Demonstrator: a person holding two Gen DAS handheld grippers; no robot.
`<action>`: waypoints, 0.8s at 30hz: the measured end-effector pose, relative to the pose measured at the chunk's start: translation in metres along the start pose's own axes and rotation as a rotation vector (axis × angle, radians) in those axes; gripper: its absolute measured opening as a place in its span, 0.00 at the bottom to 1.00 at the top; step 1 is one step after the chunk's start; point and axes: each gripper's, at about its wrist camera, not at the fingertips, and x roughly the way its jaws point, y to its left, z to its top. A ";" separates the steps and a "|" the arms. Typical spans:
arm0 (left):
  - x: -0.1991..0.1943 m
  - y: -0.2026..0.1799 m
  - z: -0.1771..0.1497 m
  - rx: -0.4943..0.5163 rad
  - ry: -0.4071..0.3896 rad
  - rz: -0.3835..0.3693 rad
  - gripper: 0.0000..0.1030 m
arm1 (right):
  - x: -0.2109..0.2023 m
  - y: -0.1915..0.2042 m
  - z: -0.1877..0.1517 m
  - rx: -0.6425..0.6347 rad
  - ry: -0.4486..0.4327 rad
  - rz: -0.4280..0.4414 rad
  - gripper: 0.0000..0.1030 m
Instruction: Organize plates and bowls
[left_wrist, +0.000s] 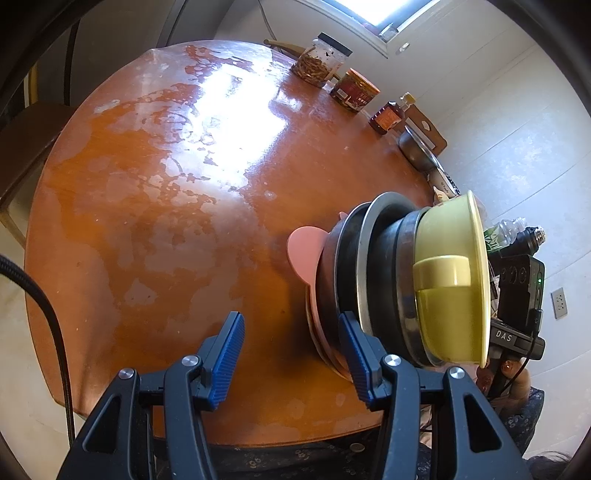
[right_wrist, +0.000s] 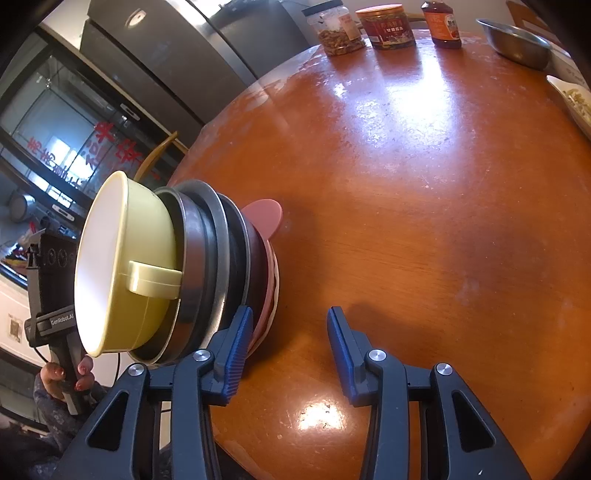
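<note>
Presently, the left gripper (left_wrist: 291, 356) stands with its blue pads apart and nothing clamped between them. Its right-hand pad (left_wrist: 354, 354) lies just beside the lower rim of the stack of dishes (left_wrist: 369, 273); whether it touches cannot be told. The right gripper (right_wrist: 290, 350) is likewise unclenched, nothing between its pads. Its left-hand pad (right_wrist: 238, 354) sits against or just beside the bottom of the same stack, seen there from the opposite side; contact cannot be confirmed. The two grippers thus flank the stack, one on each side.

The stack rests on the round orange-brown table (left_wrist: 166, 221), near its front edge. From the bottom up: a pink plate with rounded ears (left_wrist: 301, 254), several dark bowls and metal-rimmed dishes nested together, and a yellow-green bowl (left_wrist: 448, 280) with a pale side handle on top. The bowl's inside is white in the right wrist view.

Each view shows the other gripper's black handle behind the stack, gripped by a hand (right_wrist: 64, 376).

Along the far edge of the table stand a clear jar of snacks (left_wrist: 319, 61), a red-labelled tin (left_wrist: 354, 90) and a sauce bottle (left_wrist: 389, 118), in a row. A steel bowl (right_wrist: 517, 44) sits further along, well apart from the stack.
</note>
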 end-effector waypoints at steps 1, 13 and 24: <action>0.001 0.000 0.001 0.003 0.001 -0.001 0.51 | 0.000 0.000 0.000 -0.001 -0.001 -0.001 0.42; 0.006 -0.008 0.007 0.022 0.014 0.013 0.50 | 0.001 -0.004 0.003 0.010 0.000 0.007 0.42; 0.013 -0.017 0.011 0.045 0.024 0.026 0.50 | -0.006 -0.010 0.001 0.030 -0.010 0.008 0.42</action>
